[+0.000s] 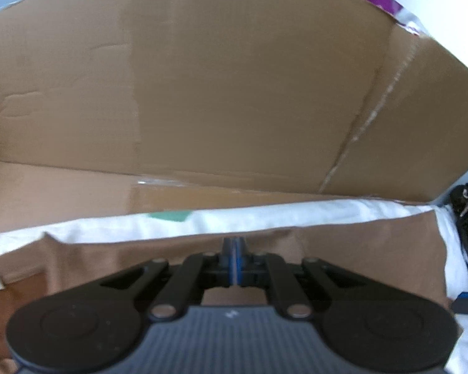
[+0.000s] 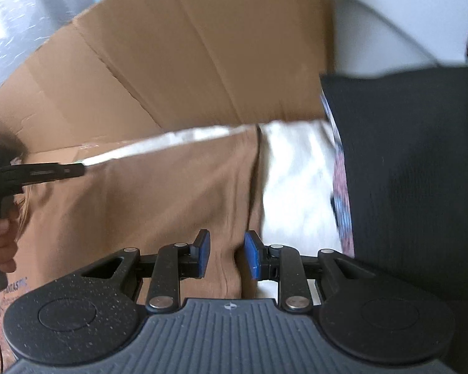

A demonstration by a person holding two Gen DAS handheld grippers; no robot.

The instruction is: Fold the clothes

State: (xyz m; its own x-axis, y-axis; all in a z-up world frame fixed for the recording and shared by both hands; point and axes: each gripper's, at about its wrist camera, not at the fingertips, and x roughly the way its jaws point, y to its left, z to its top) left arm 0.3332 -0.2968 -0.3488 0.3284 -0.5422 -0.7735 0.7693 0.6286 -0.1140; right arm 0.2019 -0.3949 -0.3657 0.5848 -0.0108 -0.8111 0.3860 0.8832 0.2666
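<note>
A tan-brown garment (image 2: 159, 193) lies over white cloth (image 2: 293, 180); it also shows in the left wrist view (image 1: 358, 249). My left gripper (image 1: 234, 249) is shut, pinching the garment's far folded edge; it appears in the right wrist view (image 2: 75, 170) at the left, held by a hand. My right gripper (image 2: 224, 254) is open, its blue pads (image 2: 252, 255) on either side of the garment's near right edge, not closed on it.
A large open cardboard box (image 1: 218, 78) stands right behind the garment, also in the right wrist view (image 2: 187, 56). A black cloth (image 2: 415, 171) and a patterned item (image 2: 341, 187) lie at the right. White cloth (image 1: 265, 215) lies under the garment.
</note>
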